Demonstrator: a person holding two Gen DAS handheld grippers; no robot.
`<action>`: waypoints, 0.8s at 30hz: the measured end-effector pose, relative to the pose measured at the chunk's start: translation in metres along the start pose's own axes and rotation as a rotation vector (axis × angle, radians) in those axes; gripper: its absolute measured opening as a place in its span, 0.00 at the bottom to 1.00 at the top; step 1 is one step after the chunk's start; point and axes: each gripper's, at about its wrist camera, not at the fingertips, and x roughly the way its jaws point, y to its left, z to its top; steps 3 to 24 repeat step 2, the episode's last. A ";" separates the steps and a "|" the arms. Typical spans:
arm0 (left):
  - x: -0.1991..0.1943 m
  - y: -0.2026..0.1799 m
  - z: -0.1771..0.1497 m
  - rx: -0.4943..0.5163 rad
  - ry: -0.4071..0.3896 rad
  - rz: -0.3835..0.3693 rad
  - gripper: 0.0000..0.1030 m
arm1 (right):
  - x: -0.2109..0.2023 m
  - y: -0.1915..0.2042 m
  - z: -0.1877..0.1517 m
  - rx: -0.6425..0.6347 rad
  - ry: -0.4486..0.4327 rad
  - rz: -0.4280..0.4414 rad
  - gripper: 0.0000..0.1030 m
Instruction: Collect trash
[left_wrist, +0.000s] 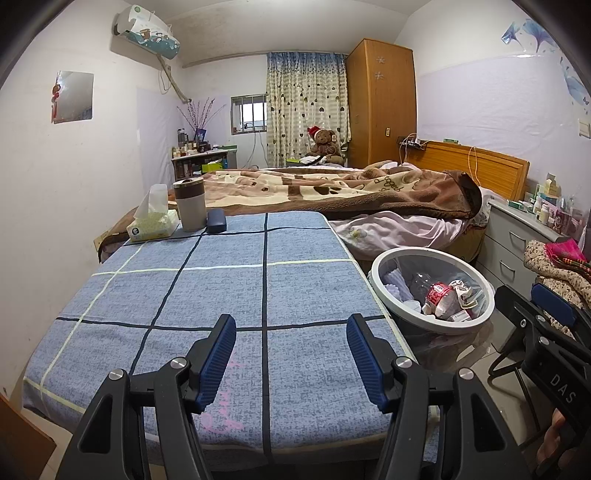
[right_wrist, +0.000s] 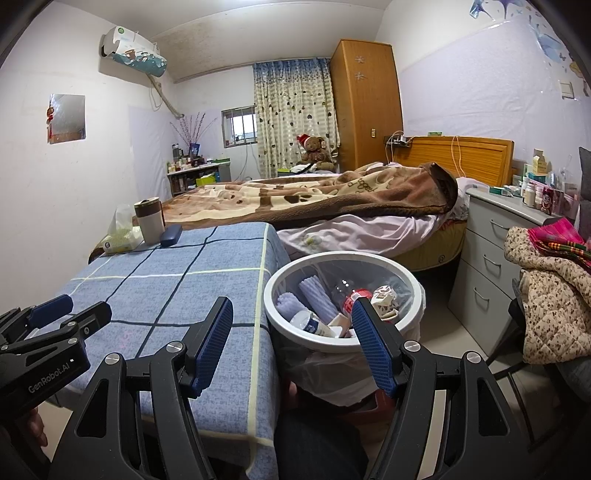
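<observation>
A white round trash bin (right_wrist: 280, 325) with a clear liner stands at the right edge of the blue checked table (left_wrist: 221, 295); it also shows in the left wrist view (left_wrist: 380, 291). Inside lie a clear bottle with a red label (left_wrist: 439, 295), crumpled wrappers (right_wrist: 384, 299), a small white bottle (right_wrist: 306, 321) and lilac ribbed pieces (right_wrist: 317, 295). My left gripper (left_wrist: 291, 358) is open and empty above the table's near part. My right gripper (right_wrist: 291, 343) is open and empty, over the gap between table edge and bin.
At the table's far left corner stand a tissue box (left_wrist: 151, 225), a grey tumbler (left_wrist: 190, 206) and a dark case (left_wrist: 216, 220). Behind lies a bed with a brown blanket (left_wrist: 332, 192). A grey drawer unit (right_wrist: 491, 258) and a chair with clothes (right_wrist: 546, 288) stand at right.
</observation>
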 end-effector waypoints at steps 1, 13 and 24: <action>0.000 0.000 0.000 -0.001 0.001 0.000 0.60 | 0.000 0.000 0.000 0.000 0.000 0.000 0.66; 0.000 0.000 -0.001 -0.003 0.002 0.001 0.60 | 0.000 0.000 0.000 0.000 0.000 0.000 0.66; 0.000 0.000 -0.001 -0.003 0.002 0.001 0.60 | 0.000 0.000 0.000 0.000 0.000 0.000 0.66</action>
